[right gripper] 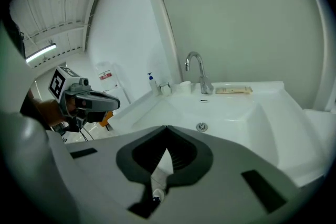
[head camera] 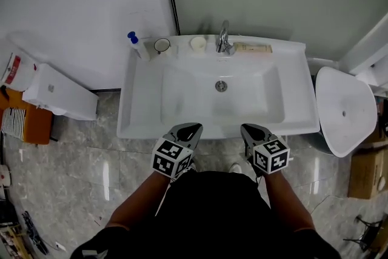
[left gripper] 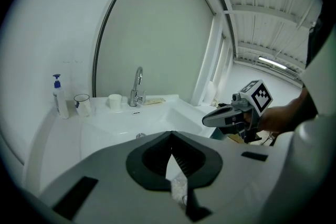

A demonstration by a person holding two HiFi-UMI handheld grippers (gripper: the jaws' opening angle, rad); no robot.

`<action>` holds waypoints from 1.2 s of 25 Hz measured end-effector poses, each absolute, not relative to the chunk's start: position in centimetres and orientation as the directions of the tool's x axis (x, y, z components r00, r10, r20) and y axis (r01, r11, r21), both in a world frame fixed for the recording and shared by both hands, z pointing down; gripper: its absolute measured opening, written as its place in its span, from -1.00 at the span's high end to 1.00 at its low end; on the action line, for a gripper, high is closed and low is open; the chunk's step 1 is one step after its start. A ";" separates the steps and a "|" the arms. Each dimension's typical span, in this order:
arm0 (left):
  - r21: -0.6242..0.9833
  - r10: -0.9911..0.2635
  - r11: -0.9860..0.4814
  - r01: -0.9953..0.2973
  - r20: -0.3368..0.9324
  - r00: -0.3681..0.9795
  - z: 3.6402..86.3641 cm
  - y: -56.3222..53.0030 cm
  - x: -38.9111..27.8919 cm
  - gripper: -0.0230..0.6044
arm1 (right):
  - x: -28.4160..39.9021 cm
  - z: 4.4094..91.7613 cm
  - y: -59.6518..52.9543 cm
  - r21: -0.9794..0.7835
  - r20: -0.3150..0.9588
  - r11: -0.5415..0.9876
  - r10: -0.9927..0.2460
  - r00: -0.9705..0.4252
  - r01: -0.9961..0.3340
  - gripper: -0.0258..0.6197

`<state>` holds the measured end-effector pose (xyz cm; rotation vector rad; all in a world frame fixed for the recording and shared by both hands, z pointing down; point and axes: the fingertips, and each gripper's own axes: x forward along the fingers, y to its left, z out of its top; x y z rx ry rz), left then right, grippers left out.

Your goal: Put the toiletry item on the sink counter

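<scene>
A flat beige toiletry pack (head camera: 253, 48) lies on the back ledge of the white sink (head camera: 143, 94), just right of the faucet (head camera: 223, 39); it also shows in the right gripper view (right gripper: 233, 90) and the left gripper view (left gripper: 154, 100). Both grippers hover side by side off the sink's front edge, pointing at the basin. My left gripper (head camera: 193, 128) (left gripper: 171, 135) has its jaws together with nothing in them. My right gripper (head camera: 248, 128) (right gripper: 167, 128) is shut and empty too. Each gripper shows in the other's view, the right gripper (left gripper: 212, 119) and the left gripper (right gripper: 113, 105).
On the back ledge left of the faucet stand a blue pump bottle (head camera: 137, 45), a dark-rimmed cup (head camera: 162, 45) and a white cup (head camera: 198, 43). A white bin lid (head camera: 342, 109) is at the right, a white box (head camera: 60, 94) on the floor at the left.
</scene>
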<state>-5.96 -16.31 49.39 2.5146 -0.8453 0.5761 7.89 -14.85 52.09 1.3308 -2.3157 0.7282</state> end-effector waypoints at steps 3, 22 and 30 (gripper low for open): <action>0.256 -0.457 -0.736 -0.627 0.495 0.739 49.2 -17.1 -7.4 0.93 | 7.0 52.5 -15.3 -0.241 0.563 0.397 -0.686 -0.461 -0.886 0.91; 0.283 -0.471 -0.710 -0.645 0.490 0.734 50.4 -20.9 -14.0 0.93 | 4.7 52.2 -20.3 -0.193 0.572 0.323 -0.730 -0.373 -0.927 0.91; 0.273 -0.505 -0.681 -0.680 0.497 0.706 49.7 -24.0 -13.2 0.93 | 8.4 52.0 -27.1 -0.066 0.606 0.379 -0.720 -0.339 -0.923 0.91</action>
